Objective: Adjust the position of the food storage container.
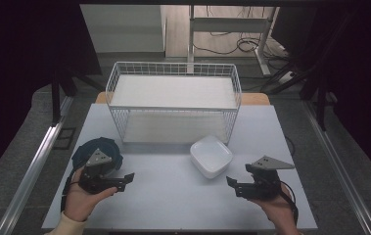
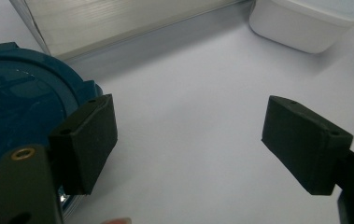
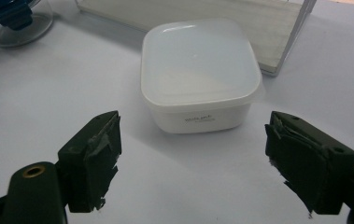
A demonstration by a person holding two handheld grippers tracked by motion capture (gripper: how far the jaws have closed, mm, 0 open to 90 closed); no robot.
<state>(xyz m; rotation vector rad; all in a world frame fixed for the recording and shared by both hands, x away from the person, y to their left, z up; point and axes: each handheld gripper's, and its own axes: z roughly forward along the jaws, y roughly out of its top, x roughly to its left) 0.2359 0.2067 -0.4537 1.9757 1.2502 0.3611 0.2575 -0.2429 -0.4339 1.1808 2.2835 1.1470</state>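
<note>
Table (image 1: 173, 196) under your hands carries a white square container (image 1: 211, 155) just in front of the wire basket (image 1: 173, 100), toward its right end. Your right gripper (image 1: 233, 183) hovers near that container's front right, jaws spread wide and empty; in the right gripper view the container (image 3: 200, 74) sits beyond the gap, apart from both pads. Your left gripper (image 1: 127, 178) is also spread, holding nothing, well left of the container, with a dark blue lidded bowl (image 1: 97, 149) just behind it.

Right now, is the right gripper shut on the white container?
No, the right gripper is open, with the white container lying untouched ahead of it.
</note>
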